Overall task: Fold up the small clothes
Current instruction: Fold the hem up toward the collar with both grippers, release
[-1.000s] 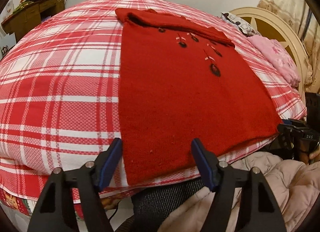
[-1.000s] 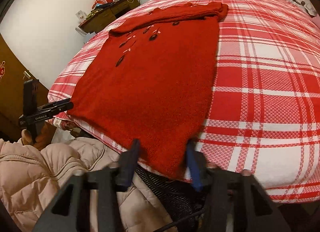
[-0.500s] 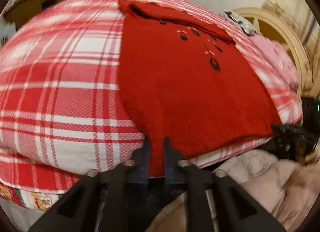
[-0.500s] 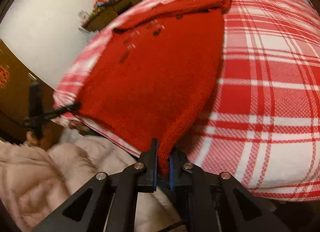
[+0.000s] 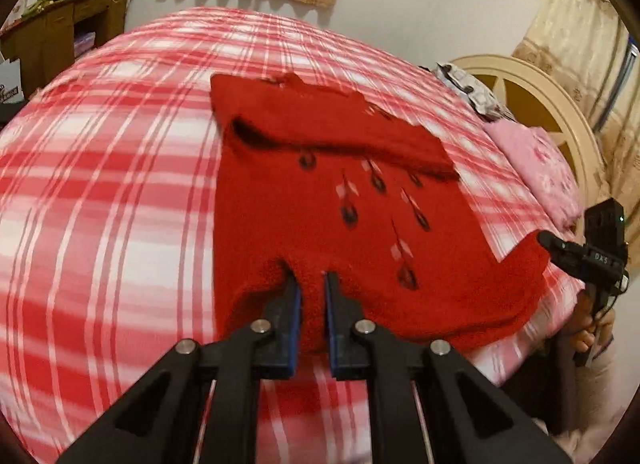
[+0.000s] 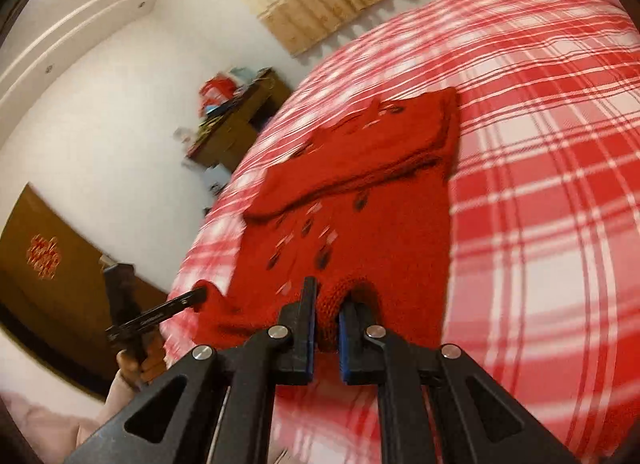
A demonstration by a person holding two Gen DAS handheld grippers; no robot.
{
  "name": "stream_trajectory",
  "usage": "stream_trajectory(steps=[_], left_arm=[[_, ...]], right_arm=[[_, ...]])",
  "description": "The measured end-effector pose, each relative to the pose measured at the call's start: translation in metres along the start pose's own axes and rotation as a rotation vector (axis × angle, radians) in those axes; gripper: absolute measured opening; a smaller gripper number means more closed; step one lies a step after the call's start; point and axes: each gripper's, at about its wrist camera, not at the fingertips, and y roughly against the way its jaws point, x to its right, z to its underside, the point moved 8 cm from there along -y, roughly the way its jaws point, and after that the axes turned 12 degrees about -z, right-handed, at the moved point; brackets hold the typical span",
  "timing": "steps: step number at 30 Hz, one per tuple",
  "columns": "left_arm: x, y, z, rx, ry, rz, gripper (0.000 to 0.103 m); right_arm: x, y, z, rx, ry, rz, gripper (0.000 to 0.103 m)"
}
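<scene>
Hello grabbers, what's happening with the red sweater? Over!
Left gripper and right gripper both shut on red sweater hem, one corner each. Hem lifted off plaid bed. Nothing in the way.

A red knitted sweater (image 5: 320, 200) lies on a red-and-white plaid bed (image 5: 112, 184), its near hem lifted off the cover. A pink folded cloth (image 5: 536, 164) lies to its right before the cream round headboard (image 5: 560, 104); a brown wooden desk (image 5: 60, 32) stands far left.
</scene>
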Motion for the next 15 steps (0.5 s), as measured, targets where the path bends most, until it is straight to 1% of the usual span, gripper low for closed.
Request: stream_trajectory(steps=[2, 5, 6, 7, 9, 10, 11, 12, 13, 14, 15], left_arm=[[-0.007, -0.023, -0.016, -0.008, 0.008, -0.048, 0.012], [-0.018, -0.055, -0.029, -0.053, 0.029, -0.083, 0.012], [-0.02, -0.062, -0.031, -0.066, 0.027, -0.085, 0.013], [-0.023, -0.067, -0.033, -0.076, 0.026, -0.094, 0.016], [-0.026, -0.067, -0.038, -0.058, 0.018, -0.116, 0.02], [-0.029, -0.063, -0.042, -0.035, 0.005, -0.133, 0.029], [-0.031, -0.058, -0.045, -0.018, -0.006, -0.152, 0.048], [-0.034, -0.052, -0.049, 0.003, -0.015, -0.17, 0.061], [-0.041, -0.044, -0.053, 0.034, -0.017, -0.183, 0.083], [-0.046, -0.036, -0.055, 0.065, -0.015, -0.183, 0.091], [-0.049, -0.032, -0.059, 0.087, -0.017, -0.18, 0.091]], right_arm=[[0.018, -0.013, -0.009, 0.004, -0.026, 0.028, 0.008], [0.048, -0.031, -0.014, -0.011, -0.056, 0.095, 0.008], [0.058, -0.036, -0.014, -0.017, -0.07, 0.114, 0.008], [0.064, -0.037, -0.013, -0.019, -0.083, 0.125, 0.008], [0.077, -0.043, -0.012, -0.015, -0.116, 0.138, 0.009], [0.079, -0.045, -0.011, -0.009, -0.134, 0.136, 0.009], [0.082, -0.045, -0.012, 0.0, -0.149, 0.124, 0.01], [0.083, -0.044, -0.013, 0.006, -0.172, 0.113, 0.01], [0.084, -0.043, -0.015, 0.008, -0.187, 0.109, 0.01], [0.083, -0.041, -0.017, 0.014, -0.194, 0.103, 0.011], [0.081, -0.038, -0.021, 0.034, -0.188, 0.088, 0.011]])
